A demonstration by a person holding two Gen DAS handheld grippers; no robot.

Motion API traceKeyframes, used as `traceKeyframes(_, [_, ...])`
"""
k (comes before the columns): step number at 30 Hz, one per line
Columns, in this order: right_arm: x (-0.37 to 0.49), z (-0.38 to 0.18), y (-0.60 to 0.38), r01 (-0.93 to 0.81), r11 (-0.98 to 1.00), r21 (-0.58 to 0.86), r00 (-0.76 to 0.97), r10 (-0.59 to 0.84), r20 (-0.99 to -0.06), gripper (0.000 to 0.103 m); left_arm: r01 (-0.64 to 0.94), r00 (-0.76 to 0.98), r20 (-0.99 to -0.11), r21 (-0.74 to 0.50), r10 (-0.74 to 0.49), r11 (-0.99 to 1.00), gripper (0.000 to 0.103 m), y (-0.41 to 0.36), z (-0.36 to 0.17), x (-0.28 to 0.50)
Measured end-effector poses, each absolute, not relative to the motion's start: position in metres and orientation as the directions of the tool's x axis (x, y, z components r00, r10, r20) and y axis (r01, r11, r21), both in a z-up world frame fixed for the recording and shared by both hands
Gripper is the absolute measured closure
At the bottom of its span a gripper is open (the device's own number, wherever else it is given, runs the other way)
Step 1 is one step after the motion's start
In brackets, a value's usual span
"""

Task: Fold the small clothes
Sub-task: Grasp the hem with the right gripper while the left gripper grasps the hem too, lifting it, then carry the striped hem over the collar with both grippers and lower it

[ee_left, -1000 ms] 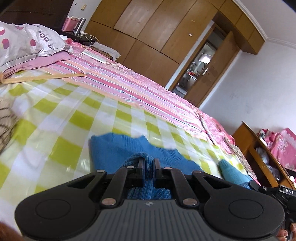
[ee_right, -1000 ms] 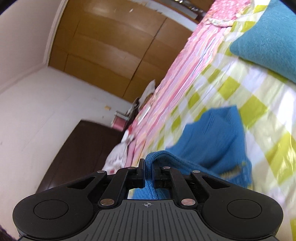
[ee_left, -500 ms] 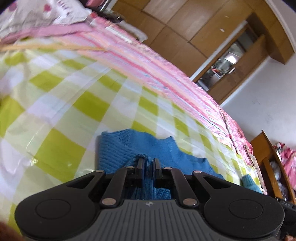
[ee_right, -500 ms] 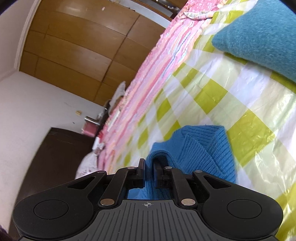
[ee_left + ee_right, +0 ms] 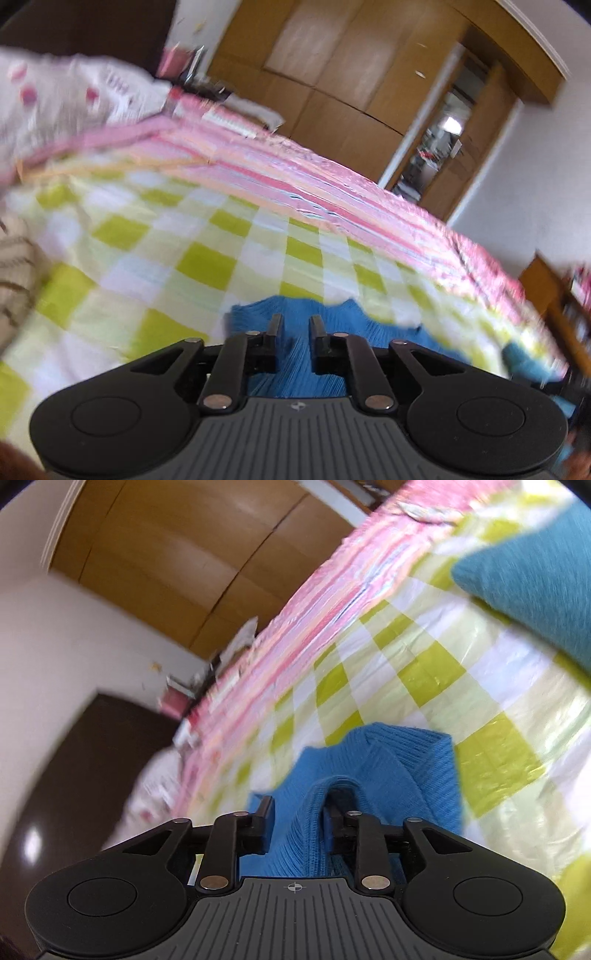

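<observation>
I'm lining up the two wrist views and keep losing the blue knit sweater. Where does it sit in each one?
Left wrist: the blue sweater lies low in the middle, just past the open left gripper.
Right wrist: low in the middle, a fold humped between the parted fingers of the right gripper.
Shared landmark: the green-checked sheet.

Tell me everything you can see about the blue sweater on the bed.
The blue sweater is a small ribbed knit of bright blue, soft and thick by its look. It lies on the checked sheet, folded over itself, with a notch in its far edge in the left view. The left tongs stand open over it, fingers apart with flat knit between them. The right tongs are open too, and a raised ridge of knit stands between their fingers. Its near part is hidden behind both tools.
</observation>
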State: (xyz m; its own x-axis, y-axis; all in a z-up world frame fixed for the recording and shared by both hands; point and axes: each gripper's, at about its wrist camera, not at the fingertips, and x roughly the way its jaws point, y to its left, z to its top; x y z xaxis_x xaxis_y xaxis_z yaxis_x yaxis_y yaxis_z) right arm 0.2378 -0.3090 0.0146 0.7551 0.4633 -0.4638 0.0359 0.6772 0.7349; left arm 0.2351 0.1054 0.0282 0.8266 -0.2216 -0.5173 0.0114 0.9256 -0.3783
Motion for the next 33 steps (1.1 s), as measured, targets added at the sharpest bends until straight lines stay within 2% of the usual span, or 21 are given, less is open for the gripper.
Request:
traceKeyframes(3, [0.23,0.015,-0.297,-0.008,0.756,0.655,0.715,0.462,-0.524,0.076,0.068,0.797,-0.558,-0.296,-0.231,0.953,0.08,0.098,0.022,0.223])
traceKeyframes(6, [0.222,0.016,-0.286,-0.043,0.806,0.59,0.684,0.454,-0.571,0.076,0.081,0.773,-0.598,-0.239,-0.212,0.968,0.07,0.091,0.012,0.226])
traceKeyframes(8, [0.218,0.019,-0.282,-0.064,0.829,0.555,0.673,0.447,-0.59,0.078,0.079,0.757,-0.619,-0.232,-0.21,0.97,0.069,0.089,0.007,0.232])
traceKeyframes(10, [0.217,0.02,-0.281,-0.077,0.836,0.543,0.657,0.452,-0.603,0.083,0.08,0.739,-0.643,-0.213,-0.201,0.974,0.07,0.086,0.004,0.234])
traceKeyframes(11, [0.216,0.022,-0.28,-0.082,0.835,0.544,0.651,0.458,-0.606,0.09,0.094,0.726,-0.657,-0.198,-0.203,0.976,0.071,0.084,0.004,0.235])
traceKeyframes(13, [0.217,0.024,-0.282,-0.096,0.817,0.569,0.639,0.489,-0.594,0.093,0.145,0.705,-0.669,-0.186,-0.234,0.972,0.081,0.081,0.008,0.235])
traceKeyframes(16, [0.219,0.029,-0.286,-0.104,0.749,0.655,0.643,0.553,-0.53,0.095,0.18,0.678,-0.659,-0.281,-0.326,0.943,0.086,0.086,0.016,0.242])
traceKeyframes(21, [0.234,0.036,-0.293,-0.07,0.628,0.775,0.715,0.574,-0.4,0.095,0.105,0.715,-0.569,-0.486,-0.405,0.868,0.088,0.102,0.022,0.268])
traceKeyframes(24, [0.25,0.035,-0.3,-0.003,0.578,0.816,0.776,0.516,-0.363,0.095,0.027,0.757,-0.542,-0.531,-0.364,0.847,0.088,0.109,0.023,0.283])
traceKeyframes(28, [0.27,0.03,-0.304,0.064,0.577,0.815,0.823,0.431,-0.369,0.094,-0.061,0.805,-0.529,-0.525,-0.269,0.849,0.088,0.115,0.024,0.295])
traceKeyframes(31, [0.282,0.024,-0.302,0.117,0.584,0.803,0.826,0.392,-0.405,0.091,-0.09,0.823,-0.521,-0.512,-0.226,0.854,0.088,0.118,0.026,0.297])
traceKeyframes(33, [0.285,0.02,-0.302,0.134,0.576,0.806,0.819,0.393,-0.418,0.084,-0.104,0.835,-0.517,-0.481,-0.186,0.871,0.088,0.118,0.028,0.29])
